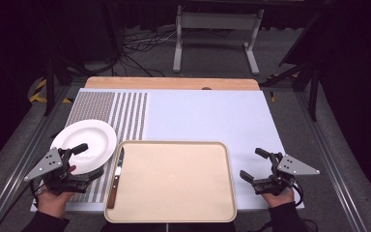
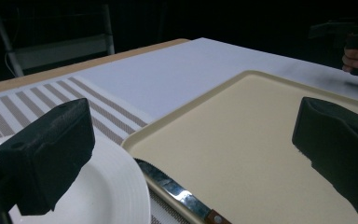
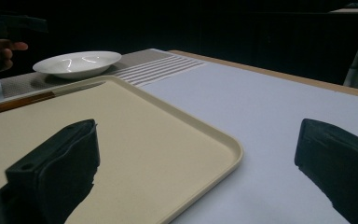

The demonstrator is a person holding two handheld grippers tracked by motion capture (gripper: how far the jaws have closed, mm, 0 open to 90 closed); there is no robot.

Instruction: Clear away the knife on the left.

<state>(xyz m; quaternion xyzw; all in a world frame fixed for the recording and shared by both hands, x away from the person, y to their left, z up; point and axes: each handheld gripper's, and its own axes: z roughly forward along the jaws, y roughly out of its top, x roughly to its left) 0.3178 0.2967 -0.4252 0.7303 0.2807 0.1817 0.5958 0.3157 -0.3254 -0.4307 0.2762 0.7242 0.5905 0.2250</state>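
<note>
The person's two hands come in at the near edge of the table, each holding a gripper. The left gripper [image 1: 87,162] hangs just left of the rectangular beige plastic tray [image 1: 174,212], with its jaws spread wide; one jaw is over the near rim of the round white ceramic plate [image 1: 77,137], the other lower, toward the tray's left edge. In the left gripper view the gap between the jaws takes in the plate's rim [image 2: 116,186] and the tray's left rim [image 2: 177,119]. The plate sits just left of the tray's far-left corner, on the striped part of the pale mat [image 1: 203,116]. The wooden-handled table knife [image 1: 116,176] lies along the tray's left rim, blade pointing away from the person, handle nearer. The right gripper [image 1: 255,163] is just right of the tray, over the plain mat, its jaws also spread and holding nothing. In the right gripper view the tray's right edge [image 3: 205,135] runs between them.
</note>
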